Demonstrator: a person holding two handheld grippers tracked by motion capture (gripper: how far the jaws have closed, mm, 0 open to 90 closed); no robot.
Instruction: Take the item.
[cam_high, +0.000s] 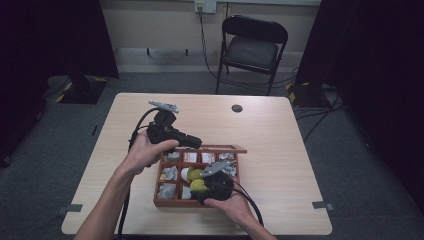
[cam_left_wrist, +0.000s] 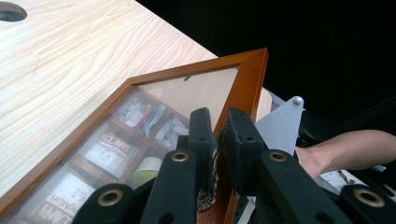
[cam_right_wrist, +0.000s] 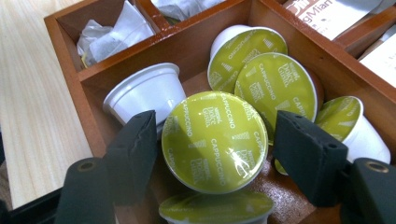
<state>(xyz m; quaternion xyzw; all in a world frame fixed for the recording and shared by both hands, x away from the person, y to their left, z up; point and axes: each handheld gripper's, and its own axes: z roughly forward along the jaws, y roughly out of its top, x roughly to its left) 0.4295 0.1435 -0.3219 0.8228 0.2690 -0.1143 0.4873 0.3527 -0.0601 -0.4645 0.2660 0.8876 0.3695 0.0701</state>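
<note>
A wooden compartment box (cam_high: 172, 202) sits at the table's near middle. Its glass-paned lid (cam_left_wrist: 154, 77) is raised. My left gripper (cam_left_wrist: 218, 135) is shut on the lid's wooden frame, just above a brass clasp (cam_left_wrist: 206, 198). In the high view the left gripper (cam_high: 196, 142) holds the lid (cam_high: 225, 148) at the box's far side. My right gripper (cam_right_wrist: 215, 140) is open inside a compartment, one jaw on each side of a green-topped cappuccino capsule (cam_right_wrist: 215, 142) with narrow gaps. Several more capsules (cam_right_wrist: 275, 84) lie around it. The right gripper (cam_high: 199, 186) reaches in from the box's near right.
Other compartments hold wrapped tea bags (cam_right_wrist: 109, 32) and printed sachets (cam_left_wrist: 105, 147). The light wooden table (cam_high: 280, 135) has a round cable hole (cam_high: 237, 108) at the far side. A black folding chair (cam_high: 254, 47) stands beyond the table.
</note>
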